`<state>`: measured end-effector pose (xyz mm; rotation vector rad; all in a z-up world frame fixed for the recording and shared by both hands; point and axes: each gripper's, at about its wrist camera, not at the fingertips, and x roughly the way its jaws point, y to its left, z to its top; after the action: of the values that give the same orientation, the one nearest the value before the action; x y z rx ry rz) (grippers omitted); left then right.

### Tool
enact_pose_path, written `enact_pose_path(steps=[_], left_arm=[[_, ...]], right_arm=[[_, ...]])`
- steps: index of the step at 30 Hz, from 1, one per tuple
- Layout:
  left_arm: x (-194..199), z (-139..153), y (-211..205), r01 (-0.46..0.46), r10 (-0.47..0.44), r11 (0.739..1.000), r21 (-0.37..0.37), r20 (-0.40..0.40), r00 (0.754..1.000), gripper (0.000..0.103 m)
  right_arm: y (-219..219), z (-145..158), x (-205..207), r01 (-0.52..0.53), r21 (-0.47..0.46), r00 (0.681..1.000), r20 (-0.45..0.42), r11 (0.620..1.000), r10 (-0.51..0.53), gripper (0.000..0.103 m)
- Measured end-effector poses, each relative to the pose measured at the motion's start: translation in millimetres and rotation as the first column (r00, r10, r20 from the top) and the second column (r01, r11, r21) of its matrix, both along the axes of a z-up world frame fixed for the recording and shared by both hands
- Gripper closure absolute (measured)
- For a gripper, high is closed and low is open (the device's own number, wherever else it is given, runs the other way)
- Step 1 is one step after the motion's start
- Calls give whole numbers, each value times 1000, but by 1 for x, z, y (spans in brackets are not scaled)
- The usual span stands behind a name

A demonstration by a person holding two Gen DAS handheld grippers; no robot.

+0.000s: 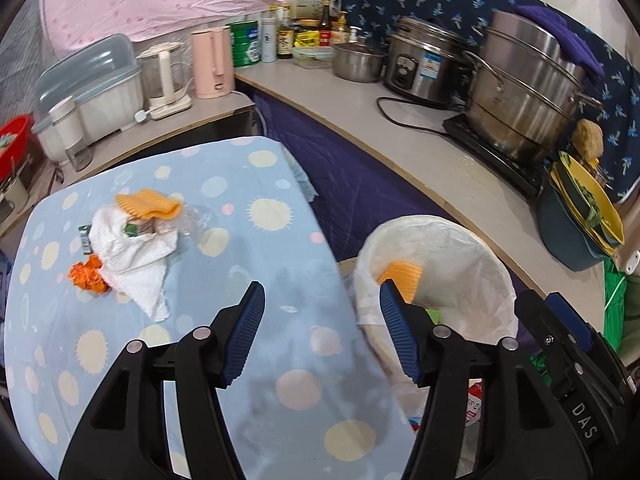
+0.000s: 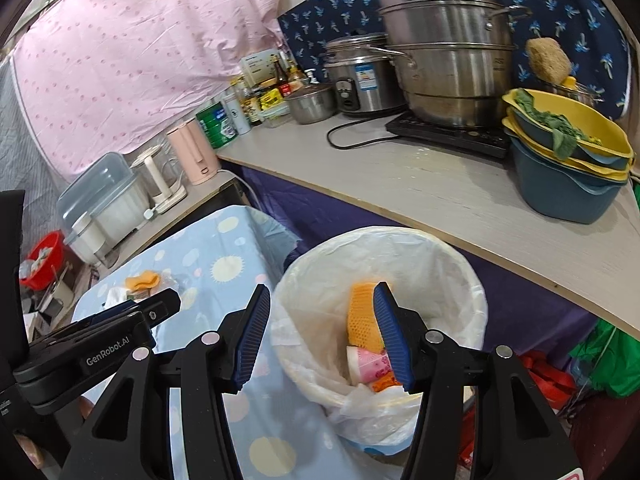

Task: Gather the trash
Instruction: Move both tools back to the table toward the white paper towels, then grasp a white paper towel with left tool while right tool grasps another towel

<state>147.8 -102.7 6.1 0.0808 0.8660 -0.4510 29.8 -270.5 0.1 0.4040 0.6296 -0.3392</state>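
Inside the bin (image 2: pixel 448 256), an orange sponge (image 2: pixel 362 316) stands upright; both grippers' fingers (image 1: pixel 248 332) gape empty.

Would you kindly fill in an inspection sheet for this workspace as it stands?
Surface: table under a dotted blue cloth.
Job's things: white paper towel, orange wrapper and orange cloth lie on it; lined bin beside it holds an orange net sleeve and pink cup.
Clutter: pots, kettles, bottles on the counter.
Grippers: left gripper and right gripper open, empty.
Cables: black cord on the counter.
Surroundings: pink and navy fabric.
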Motion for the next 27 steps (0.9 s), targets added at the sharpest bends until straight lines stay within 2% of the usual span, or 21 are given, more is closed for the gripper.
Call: enact_pose_path(steps=[3, 9, 14, 21, 27], left_arm=[[8, -1, 25, -47, 47, 999, -15, -9, 999, 39], [24, -9, 80, -149, 148, 988, -34, -39, 988, 36], [39, -15, 130, -236, 233, 971, -39, -62, 970, 34], [60, -26, 193, -340, 337, 940, -28, -81, 938, 34], [81, -37, 237, -411, 405, 911, -33, -116, 907, 34]], right_arm=[[16, -1, 10, -27, -5, 1000, -4, 1000, 26, 47], [52, -3, 32, -95, -19, 995, -22, 995, 94, 46], [87, -9, 54, -167, -19, 985, -39, 986, 166, 46], [145, -22, 94, -287, -3, 956, -64, 958, 286, 46], [194, -38, 138, -382, 45, 920, -75, 923, 384, 46]])
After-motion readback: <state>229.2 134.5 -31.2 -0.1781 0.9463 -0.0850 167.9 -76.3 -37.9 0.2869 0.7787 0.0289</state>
